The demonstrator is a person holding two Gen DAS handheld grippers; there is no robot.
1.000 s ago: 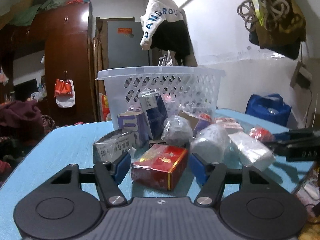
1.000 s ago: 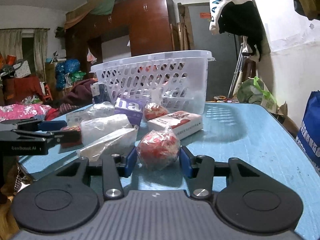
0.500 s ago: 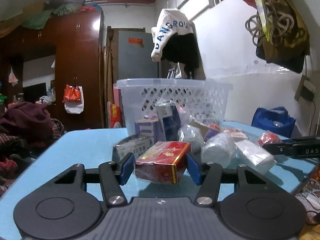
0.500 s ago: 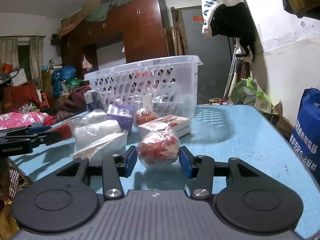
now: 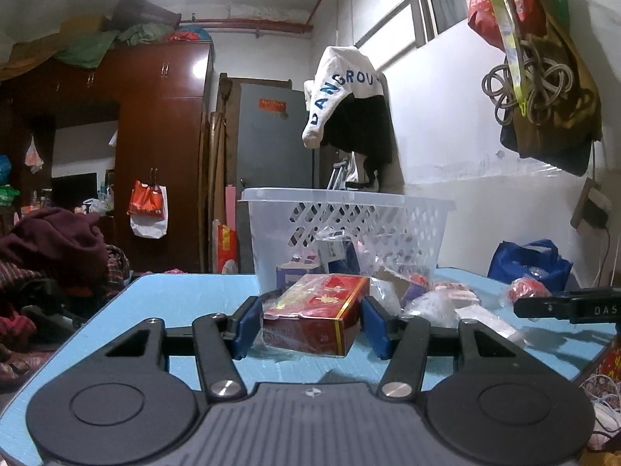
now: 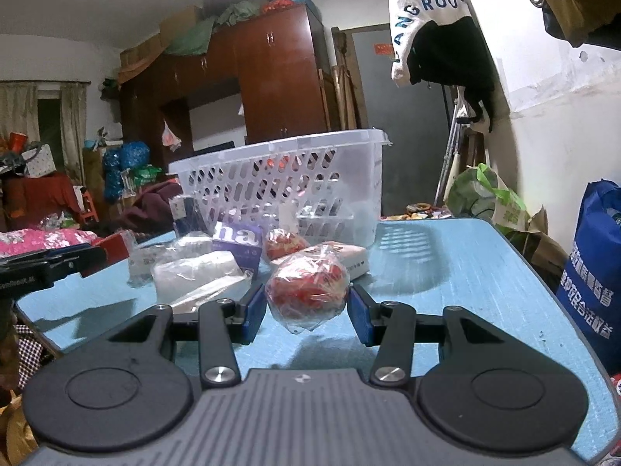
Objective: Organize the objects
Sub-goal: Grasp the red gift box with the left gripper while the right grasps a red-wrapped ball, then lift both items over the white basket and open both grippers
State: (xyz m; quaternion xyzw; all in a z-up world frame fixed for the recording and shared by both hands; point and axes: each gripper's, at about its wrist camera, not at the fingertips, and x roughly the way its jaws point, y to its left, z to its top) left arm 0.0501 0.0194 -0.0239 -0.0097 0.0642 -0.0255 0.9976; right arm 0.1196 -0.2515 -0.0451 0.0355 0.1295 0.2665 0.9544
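Two grippers loaded — left gripper clamps red box, right gripper clamps red bag, both lifted off table. Next: carry ahead, release over basket.

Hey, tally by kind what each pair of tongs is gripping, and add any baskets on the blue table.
Red and gold cardboard box, in the left tongs: 1
Red round item wrapped in clear plastic, in the right tongs: 1
White perforated plastic basket: 1
Total: 3
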